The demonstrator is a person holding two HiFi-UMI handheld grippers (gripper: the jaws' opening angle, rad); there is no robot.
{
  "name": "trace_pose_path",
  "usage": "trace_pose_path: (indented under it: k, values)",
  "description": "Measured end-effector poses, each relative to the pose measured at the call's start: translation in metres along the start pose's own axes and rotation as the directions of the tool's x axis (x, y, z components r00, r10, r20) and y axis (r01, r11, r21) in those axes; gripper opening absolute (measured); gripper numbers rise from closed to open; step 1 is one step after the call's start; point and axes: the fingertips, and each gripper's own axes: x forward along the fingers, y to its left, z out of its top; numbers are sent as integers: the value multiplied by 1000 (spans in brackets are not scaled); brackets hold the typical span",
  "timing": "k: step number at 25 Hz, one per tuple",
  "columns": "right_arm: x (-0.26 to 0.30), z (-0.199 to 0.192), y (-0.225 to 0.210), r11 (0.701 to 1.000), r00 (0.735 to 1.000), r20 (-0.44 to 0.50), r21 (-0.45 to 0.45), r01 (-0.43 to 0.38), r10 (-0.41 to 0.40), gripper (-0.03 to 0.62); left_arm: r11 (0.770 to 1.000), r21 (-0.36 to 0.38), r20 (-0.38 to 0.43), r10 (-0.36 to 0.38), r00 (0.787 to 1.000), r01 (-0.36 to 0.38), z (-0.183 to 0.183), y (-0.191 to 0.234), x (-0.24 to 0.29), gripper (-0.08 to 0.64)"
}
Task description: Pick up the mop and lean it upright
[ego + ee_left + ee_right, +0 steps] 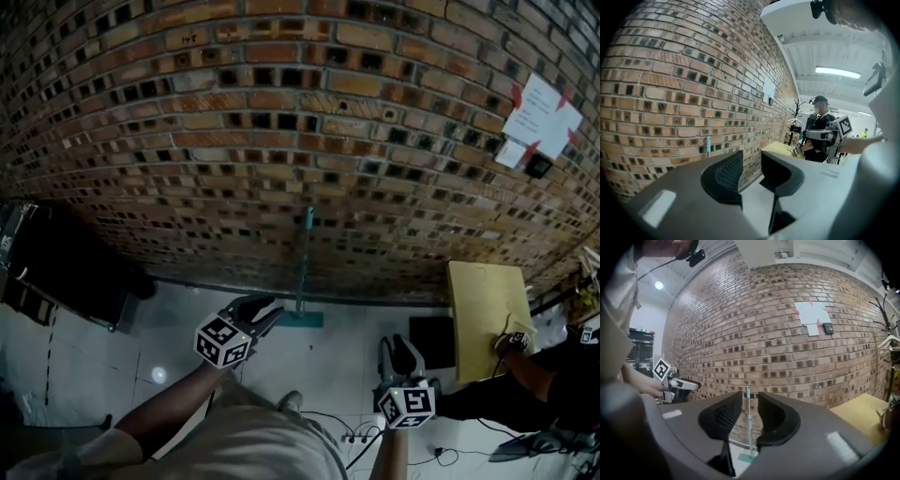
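A teal mop [305, 267] stands upright against the brick wall, its flat head [302, 319] on the white floor. Neither gripper touches it. My left gripper [267, 314] hovers just left of the mop head, jaws apart with nothing between them. My right gripper [401, 354] is lower right, well away from the mop. In the left gripper view the gripper [752, 161] is open and the mop handle [708, 145] shows past the left jaw. In the right gripper view the mop [748, 427] appears far off through the gap of the open, empty gripper [750, 401].
A yellow board [483, 314] leans at the right by a seated person [553, 366]. A black cabinet [66, 272] stands at the left. Cables [347, 431] lie on the floor near my feet. A paper sheet [544, 117] is taped to the wall.
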Motion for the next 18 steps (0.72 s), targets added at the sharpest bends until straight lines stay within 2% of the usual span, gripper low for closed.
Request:
trace_pose_path:
  k: [8, 18]
  values:
    - [15, 12, 21, 996, 997, -5, -48, -71, 71, 104, 1000, 13, 19, 1, 1000, -1, 11, 6, 1, 143]
    - [10, 14, 13, 997, 999, -4, -53, -53, 53, 106, 1000, 15, 22, -12, 1000, 11, 15, 4, 9, 141]
